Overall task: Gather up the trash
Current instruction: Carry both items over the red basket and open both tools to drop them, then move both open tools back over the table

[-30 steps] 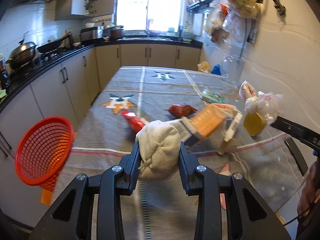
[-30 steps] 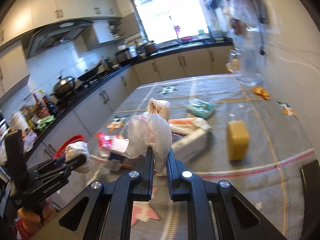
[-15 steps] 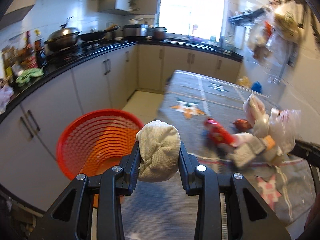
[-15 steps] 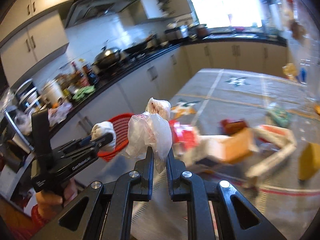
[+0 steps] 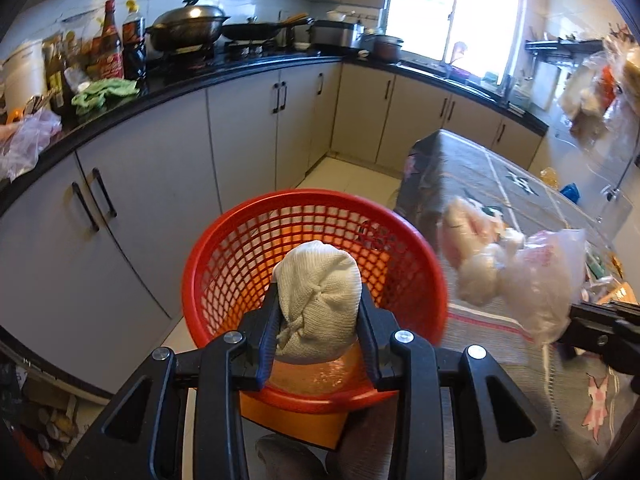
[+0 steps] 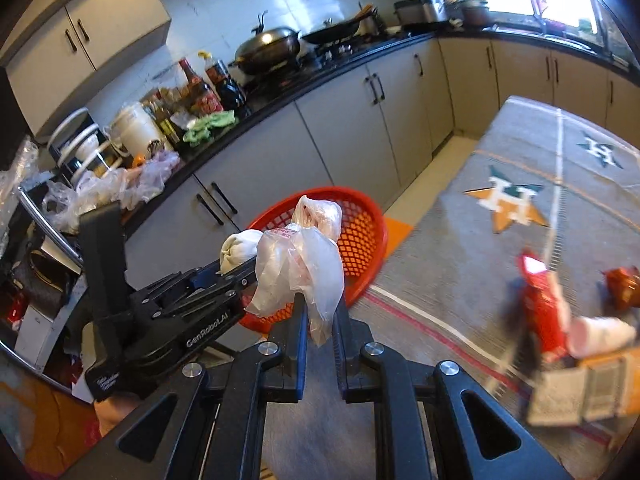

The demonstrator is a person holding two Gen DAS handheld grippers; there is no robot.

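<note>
My left gripper (image 5: 318,312) is shut on a balled white cloth (image 5: 318,300) and holds it over the mouth of a red mesh basket (image 5: 240,240). My right gripper (image 6: 320,312) is shut on a crumpled clear plastic bag (image 6: 308,260), held just right of the basket (image 6: 360,240) at the table's edge. The bag also shows at the right of the left wrist view (image 5: 528,280). The left gripper with the cloth (image 6: 240,246) shows in the right wrist view, left of the bag.
The basket stands beside a table with a grey star-patterned cloth (image 6: 460,240). Red wrappers (image 6: 544,304) and a carton (image 6: 584,388) lie on it at the right. Grey cabinets (image 5: 160,168) under a black counter with pots and bottles run along the left.
Both grippers have swung left from the table toward the basket. The cloth has gone from beside the basket to over its opening, and the bag has come up to its rim.
</note>
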